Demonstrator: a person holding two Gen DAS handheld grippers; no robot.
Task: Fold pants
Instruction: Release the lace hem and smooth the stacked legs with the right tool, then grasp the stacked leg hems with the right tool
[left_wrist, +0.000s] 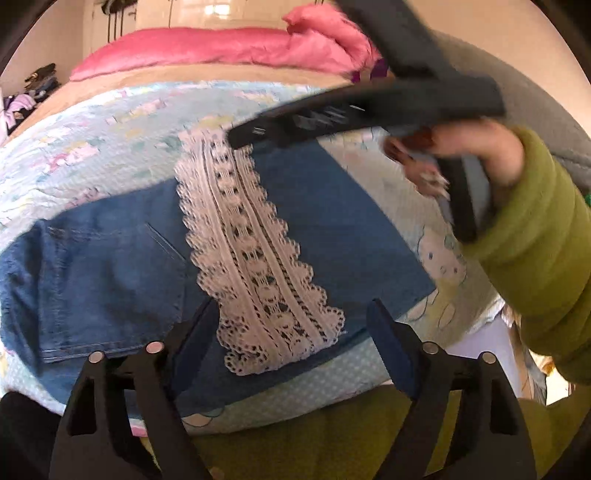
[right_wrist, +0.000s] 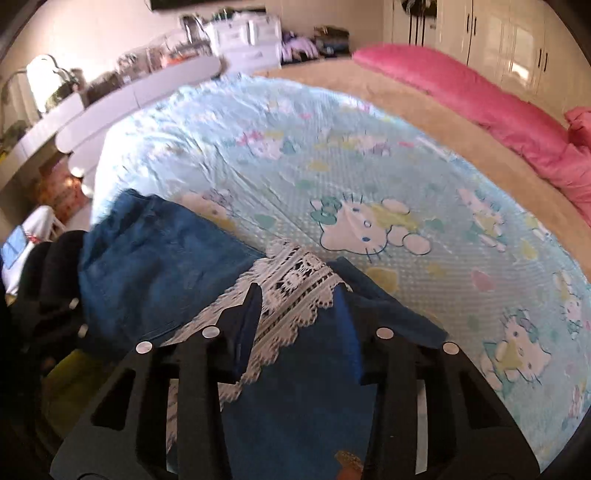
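One fold seemingly made: pants (left_wrist: 122, 258) laid compact on bed (left_wrist: 74, 140), lace strip (left_wrist: 255, 266) uppermost; both hand-held grippers (left_wrist: 291, 332) (right_wrist: 299, 325) held open, nothing gripped; further folding probably left

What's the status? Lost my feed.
Left gripper open, above jeans. Right gripper open over lace trim. Jeans lie folded on cartoon bedsheet. Nothing in the way.

Right tongs (right_wrist: 295, 325) agape above lace-trimmed denim pants (right_wrist: 162, 266) on bedspread (right_wrist: 332, 155).
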